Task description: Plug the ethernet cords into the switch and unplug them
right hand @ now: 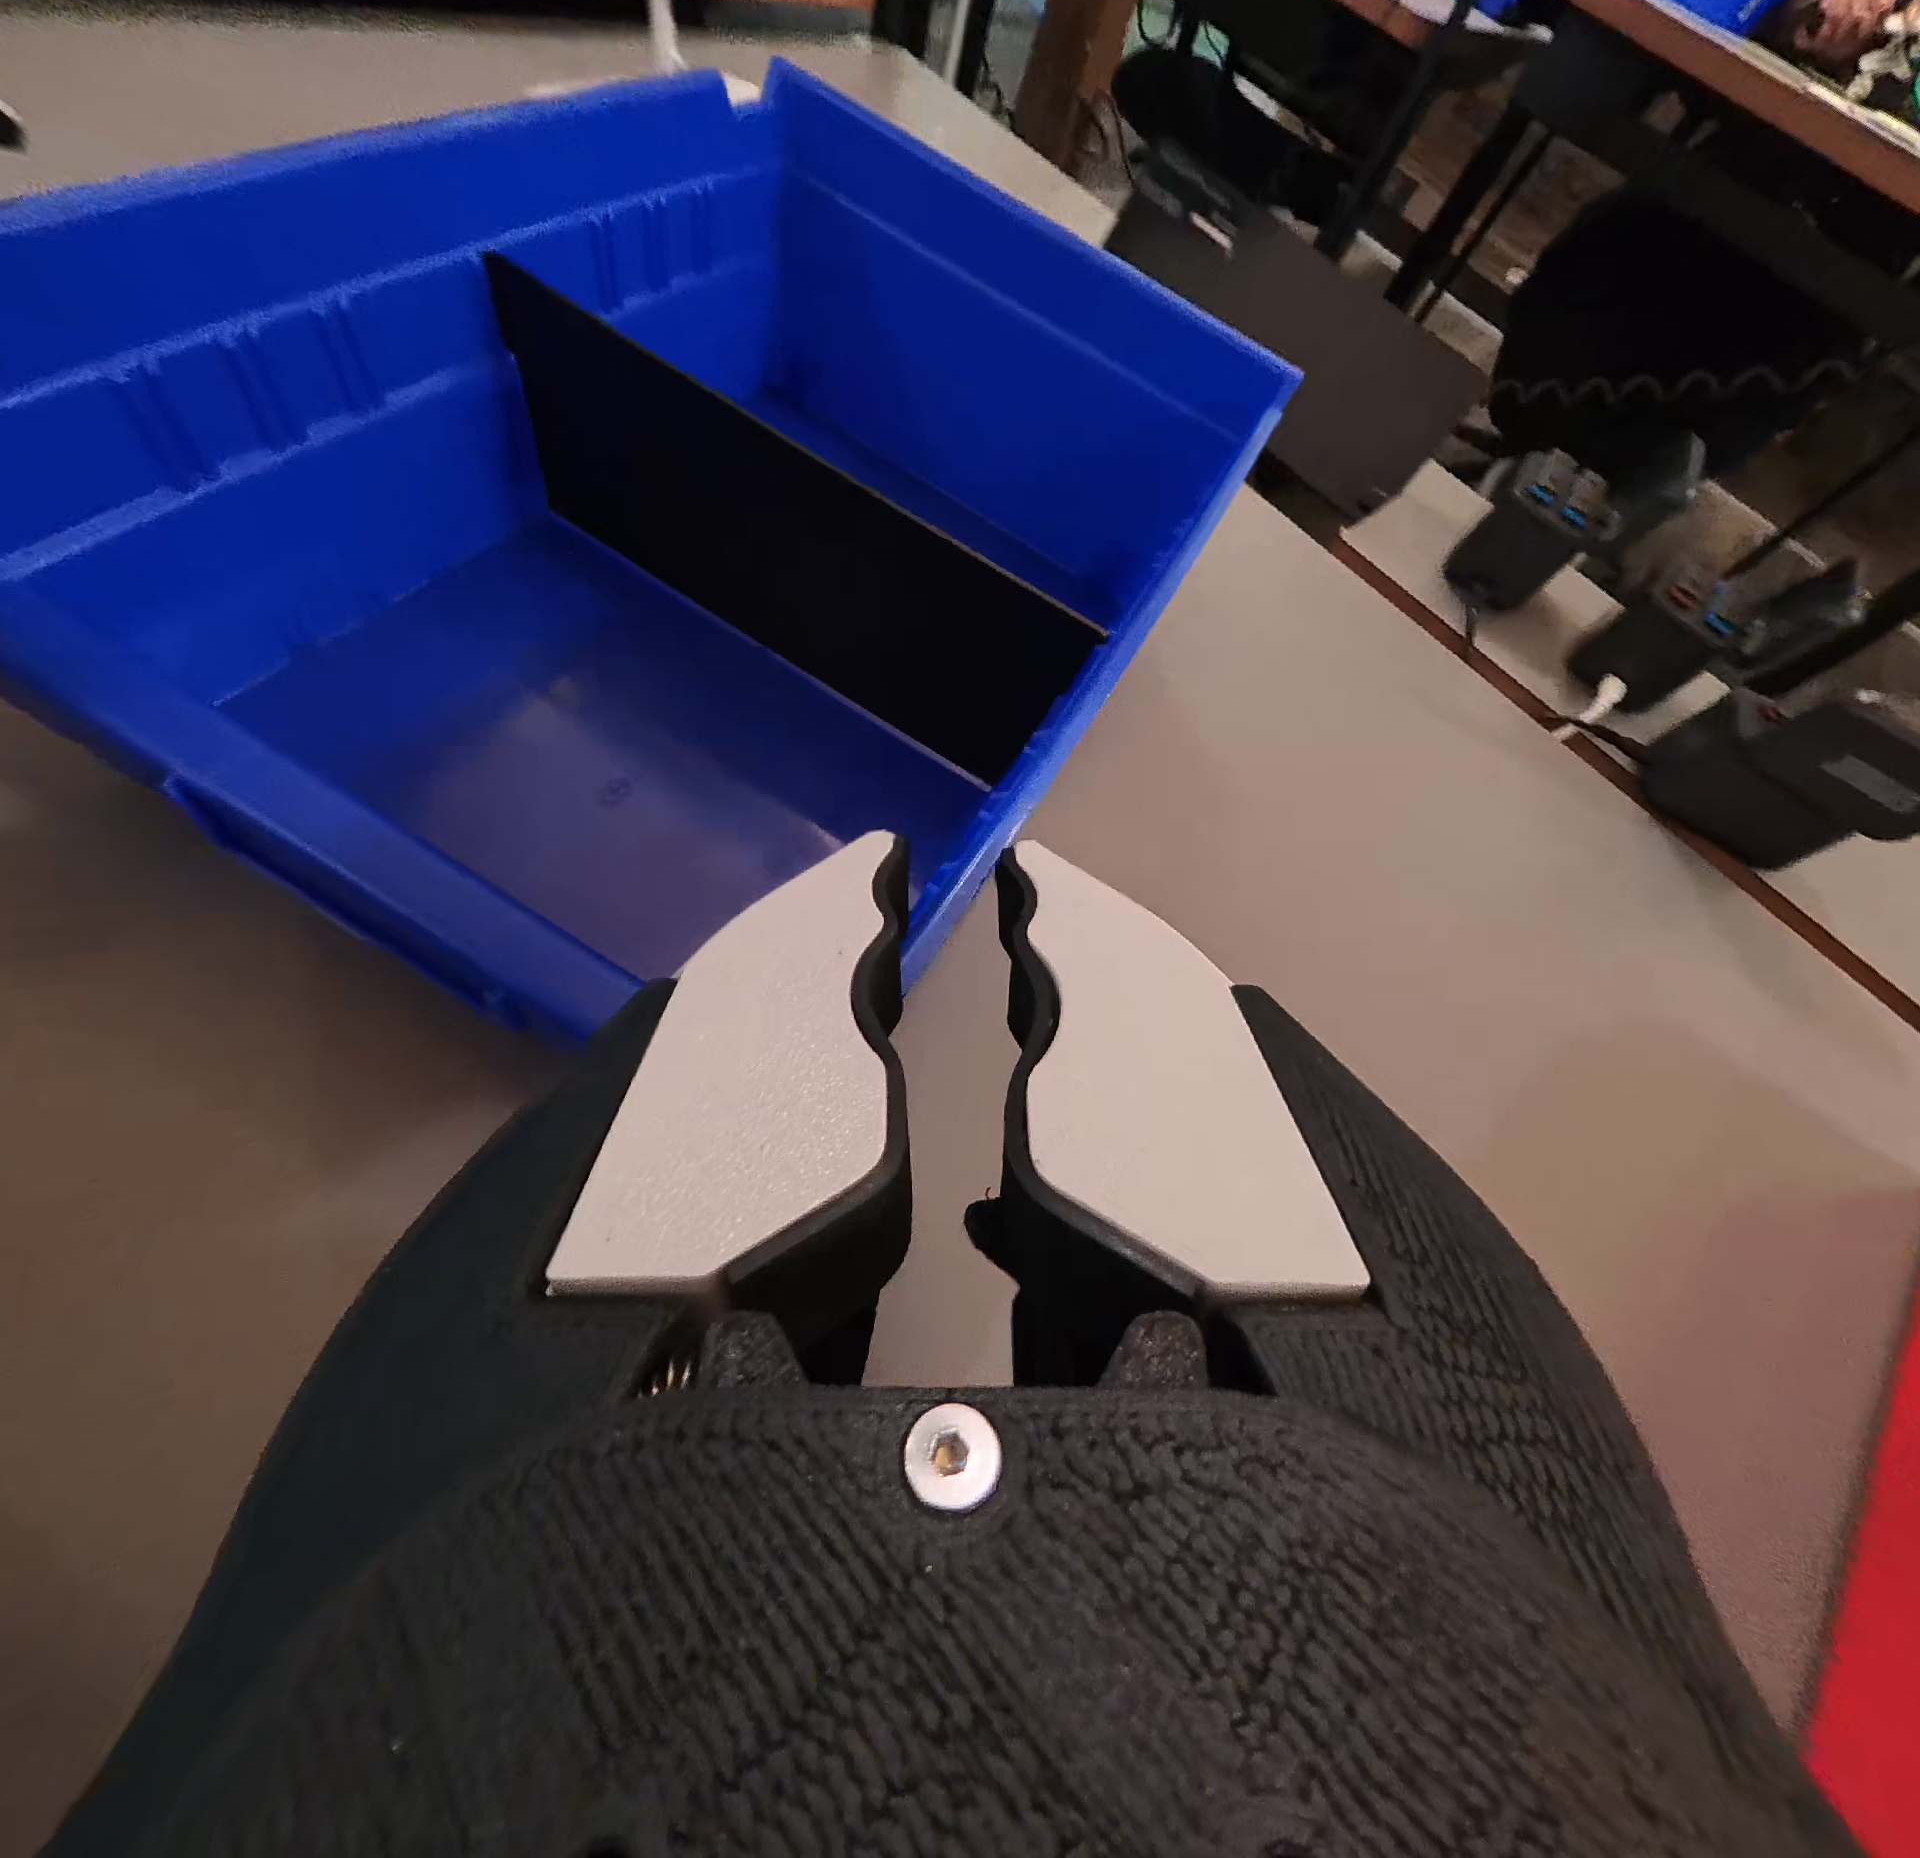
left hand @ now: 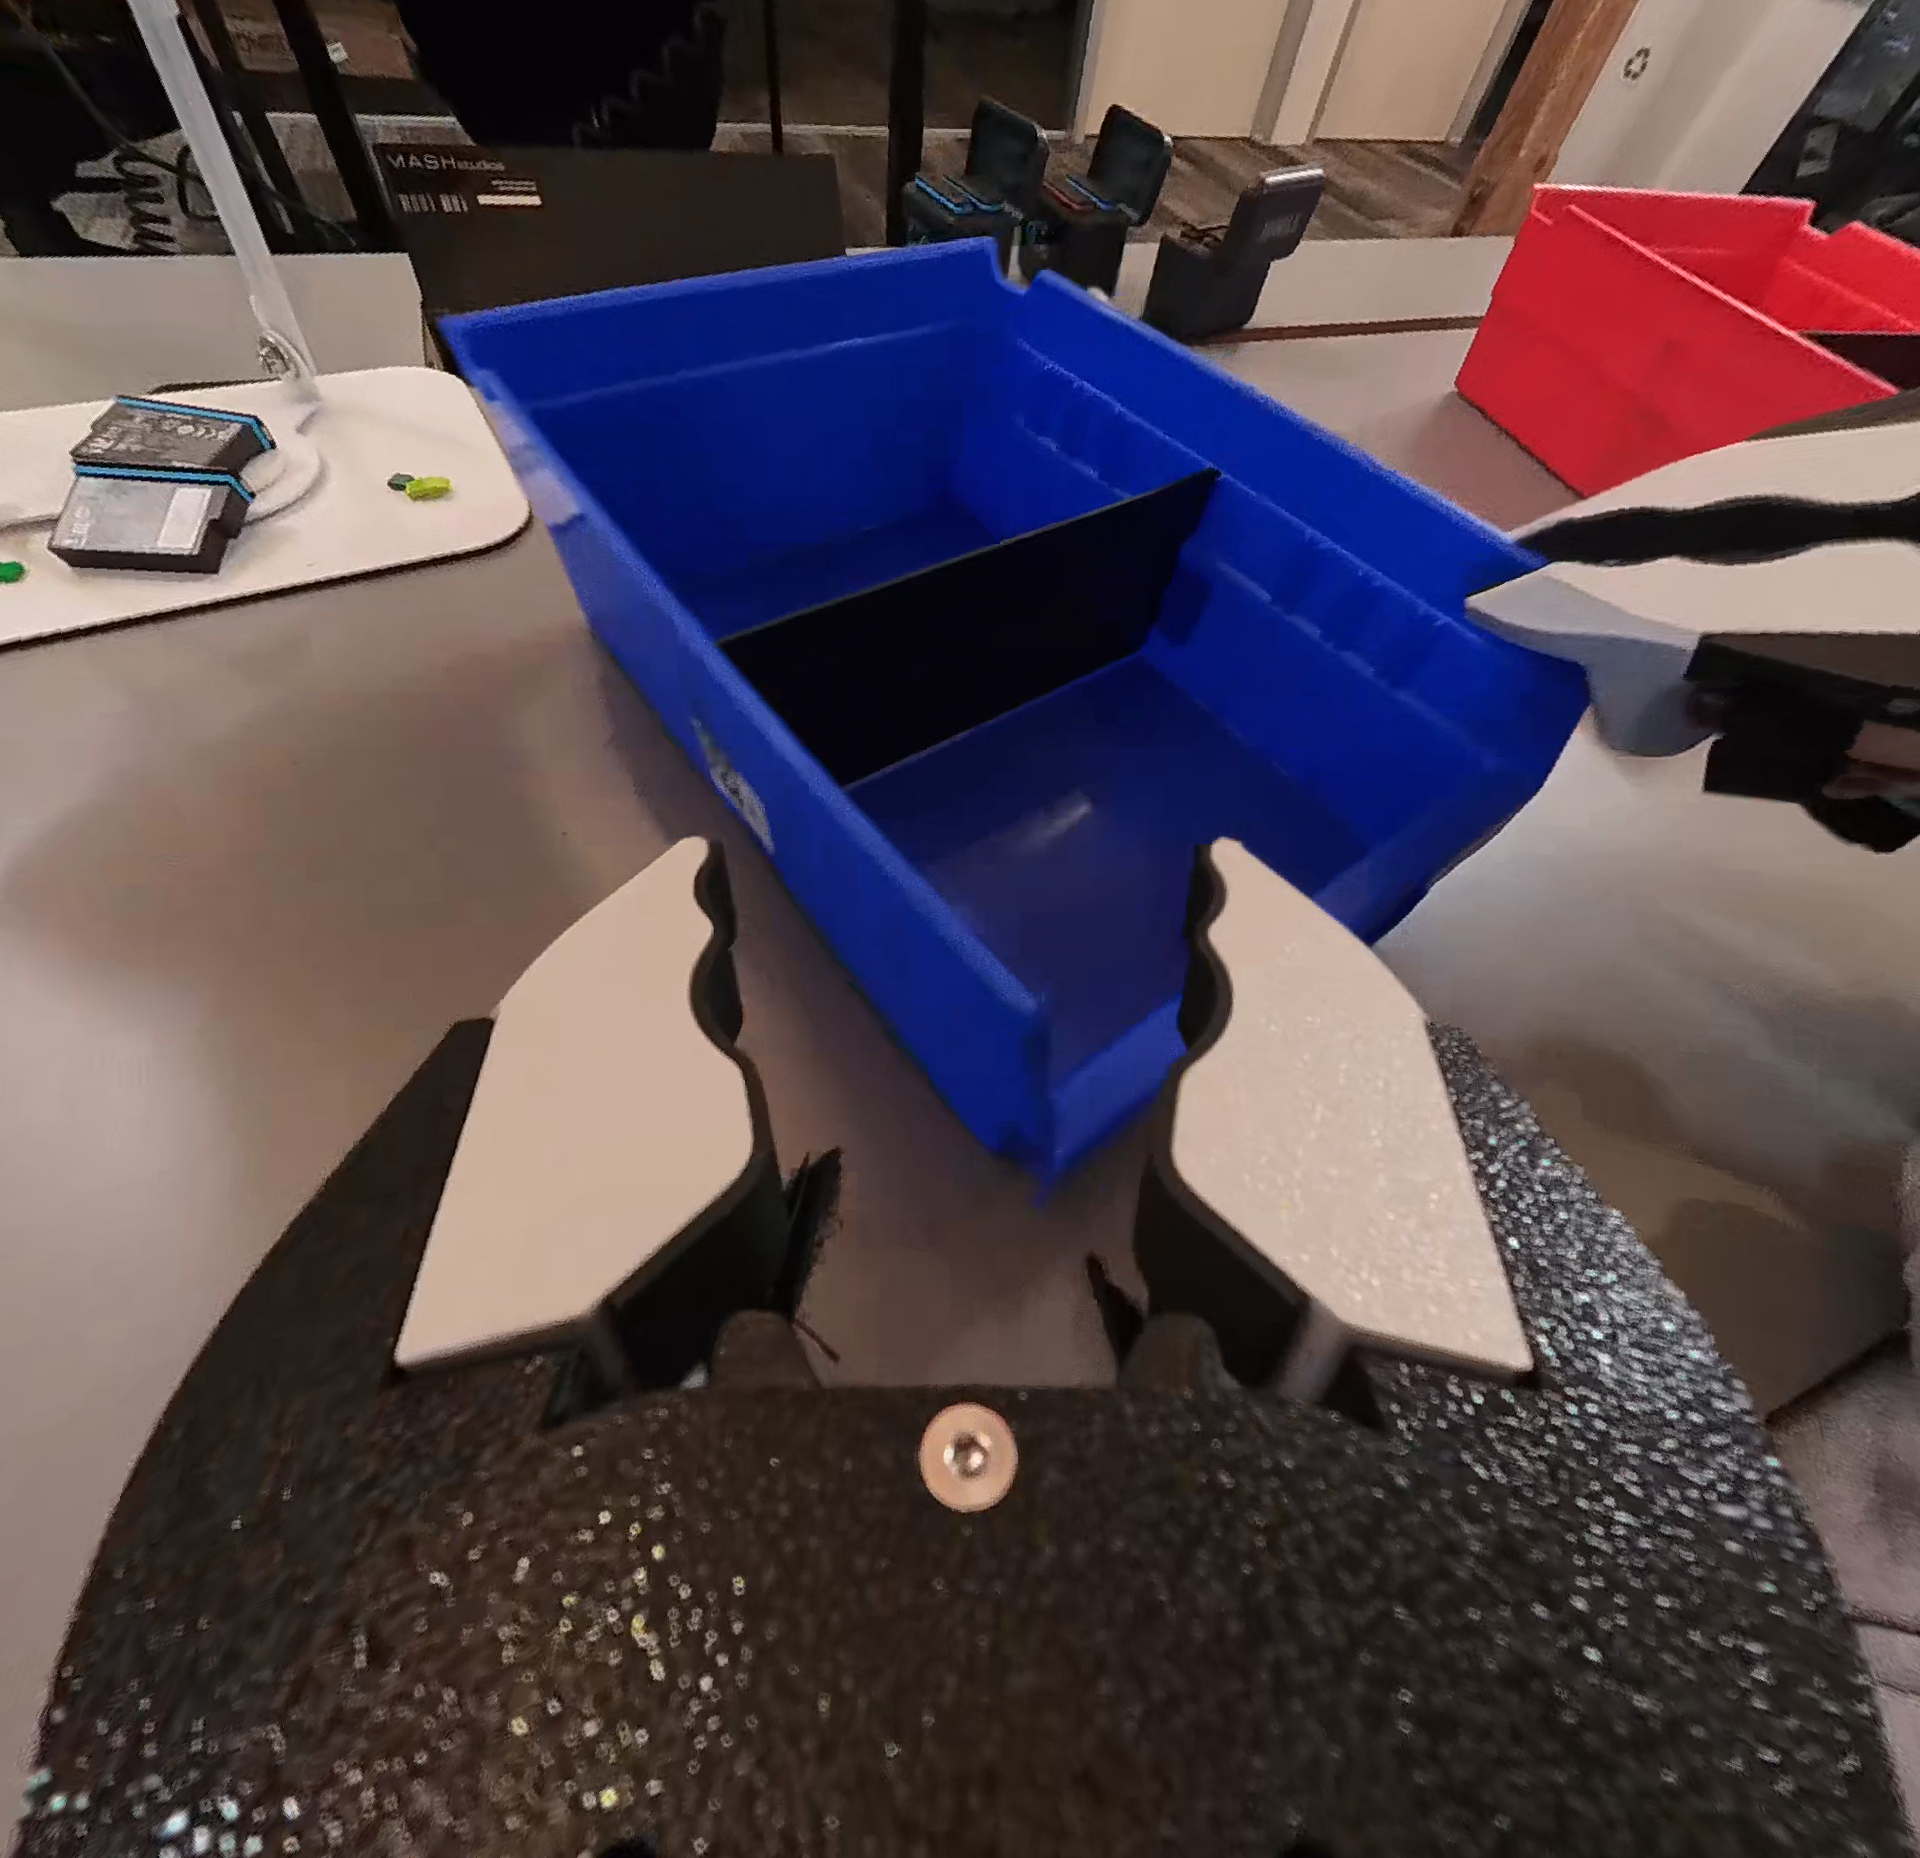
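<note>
Both grippers hover over the table [left hand: 260, 873] at the near end of a blue bin [left hand: 904, 935], prob. staging around it rather than working yet. Left gripper [left hand: 961, 873] has its fingers spread wide w/ nothing held; the bin's near corner shows between them, but neither finger touches it. Right gripper [right hand: 951, 863] has its fingers nearly together, a narrow gap left, nothing in them; the bin's side wall runs up into that gap, though whether they're over it or just in front of it I can't tell. From the left view, the right gripper comes in at the bin's right rim.

Bin is split by a black divider [left hand: 966, 624] into two compartments, both bare. A red bin [left hand: 1662, 333] sits well apart to the right, contents not visible.

No ethernet cords or switch in sight anywhere, so the plugging hasn't started, I'd say. Off left, a white mat [left hand: 395, 437] w/ a couple of small black battery-like blocks [left hand: 145, 520]; black chargers [left hand: 1081, 198] stand beyond the bin.
</note>
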`<state>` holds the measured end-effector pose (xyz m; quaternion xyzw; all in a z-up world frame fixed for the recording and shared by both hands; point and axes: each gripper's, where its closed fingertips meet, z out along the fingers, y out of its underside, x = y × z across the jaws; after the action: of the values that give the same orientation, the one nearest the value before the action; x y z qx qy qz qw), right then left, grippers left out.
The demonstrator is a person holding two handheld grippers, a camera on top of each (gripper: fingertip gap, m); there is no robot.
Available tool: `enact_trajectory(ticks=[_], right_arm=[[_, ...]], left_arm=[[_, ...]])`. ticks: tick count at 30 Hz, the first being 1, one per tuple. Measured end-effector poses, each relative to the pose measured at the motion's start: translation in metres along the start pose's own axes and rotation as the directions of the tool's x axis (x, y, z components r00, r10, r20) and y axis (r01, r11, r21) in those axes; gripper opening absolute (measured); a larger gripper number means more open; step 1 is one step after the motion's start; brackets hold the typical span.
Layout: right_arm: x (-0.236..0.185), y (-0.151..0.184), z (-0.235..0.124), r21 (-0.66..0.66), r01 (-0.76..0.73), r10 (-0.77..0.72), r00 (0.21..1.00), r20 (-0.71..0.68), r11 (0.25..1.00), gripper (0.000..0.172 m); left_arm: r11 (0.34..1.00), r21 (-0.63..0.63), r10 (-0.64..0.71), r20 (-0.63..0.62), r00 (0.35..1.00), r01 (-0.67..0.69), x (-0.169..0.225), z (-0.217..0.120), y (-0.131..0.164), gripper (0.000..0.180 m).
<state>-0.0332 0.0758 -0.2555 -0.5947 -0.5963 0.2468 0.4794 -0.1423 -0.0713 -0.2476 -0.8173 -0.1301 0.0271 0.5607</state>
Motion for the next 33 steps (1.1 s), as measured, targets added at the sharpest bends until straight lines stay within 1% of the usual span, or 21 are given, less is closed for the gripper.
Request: enact_trajectory(ticks=[2,4,6,7,9,11,13,14,16,18,20,22,23,25,26,27,28,29,30,31,33], right_arm=[[-0.009,-0.011,-0.002,0.076,0.017,-0.019,0.999,0.029,0.997,0.024],[-0.003,-0.026,-0.015,0.175,0.032,-0.034,0.999,0.012,0.984,0.036],[0.024,-0.034,-0.033,0.239,0.015,-0.005,0.999,-0.041,0.971,0.042],[0.043,-0.032,-0.045,0.252,0.003,0.016,0.997,-0.071,0.968,0.044],[0.096,-0.019,-0.072,0.229,-0.005,0.048,0.981,-0.186,0.973,0.047],[0.16,0.007,-0.107,0.147,0.017,0.036,0.936,-0.35,0.989,0.047],[0.23,0.046,-0.146,-0.008,0.0,-0.004,0.868,-0.497,1.0,0.046],[0.262,0.069,-0.165,-0.09,-0.049,-0.006,0.846,-0.532,0.995,0.046],[0.316,0.112,-0.199,-0.196,-0.191,0.05,0.828,-0.559,0.962,0.046],[0.359,0.146,-0.224,-0.234,-0.326,0.14,0.806,-0.575,0.916,0.046],[0.386,0.174,-0.235,-0.26,-0.439,0.234,0.793,-0.563,0.86,0.046],[0.393,0.201,-0.232,-0.325,-0.55,0.35,0.789,-0.505,0.77,0.047],[0.388,0.211,-0.225,-0.372,-0.582,0.406,0.794,-0.453,0.723,0.048],[0.372,0.223,-0.209,-0.452,-0.602,0.494,0.799,-0.344,0.658,0.048],[0.367,0.23,-0.205,-0.496,-0.592,0.495,0.805,-0.328,0.635,0.048],[0.366,0.238,-0.203,-0.541,-0.571,0.463,0.82,-0.337,0.618,0.048],[0.366,0.246,-0.203,-0.581,-0.549,0.417,0.835,-0.358,0.601,0.041],[0.366,0.251,-0.203,-0.608,-0.529,0.371,0.849,-0.377,0.592,0.027],[0.368,0.253,-0.202,-0.622,-0.511,0.325,0.859,-0.396,0.593,0.019],[0.369,0.253,-0.203,-0.626,-0.506,0.294,0.86,-0.417,0.593,0.018],[0.367,0.249,-0.201,-0.609,-0.526,0.297,0.846,-0.442,0.594,0.013]], left_arm=[[1.0,-0.002,-0.01,0.01,1.0,0.01,-0.001,-0.002,0.001,0.085],[1.0,-0.03,0.003,0.04,0.999,-0.002,-0.006,-0.002,0.005,0.085],[0.996,-0.086,0.03,0.078,0.997,-0.023,-0.012,0.0,0.012,0.087],[0.992,-0.119,0.046,0.089,0.995,-0.036,-0.015,0.002,0.017,0.088],[0.984,-0.167,0.072,0.107,0.992,-0.053,-0.019,0.006,0.023,0.088],[0.973,-0.223,0.09,0.113,0.989,-0.063,-0.023,0.009,0.031,0.086],[0.957,-0.28,0.118,0.115,0.986,-0.081,-0.028,0.012,0.04,0.078],[0.949,-0.302,0.124,0.092,0.988,-0.091,-0.028,0.014,0.044,0.076],[0.955,-0.288,0.096,0.056,0.994,-0.076,-0.024,0.016,0.043,0.069],[0.956,-0.286,0.091,0.053,0.994,-0.072,-0.026,0.017,0.043,0.064],[0.957,-0.28,0.089,0.052,0.995,-0.071,-0.028,0.019,0.042,0.051],[0.953,-0.294,0.093,0.054,0.994,-0.073,-0.029,0.022,0.043,0.043],[0.947,-0.312,0.105,0.06,0.993,-0.081,-0.029,0.024,0.045,0.04],[0.935,-0.338,0.142,0.085,0.986,-0.106,-0.032,0.027,0.048,0.04],[0.932,-0.344,0.156,0.098,0.983,-0.113,-0.034,0.028,0.048,0.039],[0.93,-0.348,0.162,0.106,0.981,-0.116,-0.035,0.028,0.047,0.038],[0.93,-0.349,0.163,0.111,0.98,-0.116,-0.036,0.029,0.047,0.037],[0.93,-0.349,0.164,0.116,0.98,-0.114,-0.038,0.029,0.047,0.036],[0.93,-0.349,0.163,0.119,0.979,-0.112,-0.039,0.03,0.046,0.035],[0.931,-0.35,0.16,0.125,0.979,-0.108,-0.041,0.029,0.046,0.034],[0.934,-0.343,0.167,0.162,0.972,-0.103,-0.049,0.026,0.043,0.022]])
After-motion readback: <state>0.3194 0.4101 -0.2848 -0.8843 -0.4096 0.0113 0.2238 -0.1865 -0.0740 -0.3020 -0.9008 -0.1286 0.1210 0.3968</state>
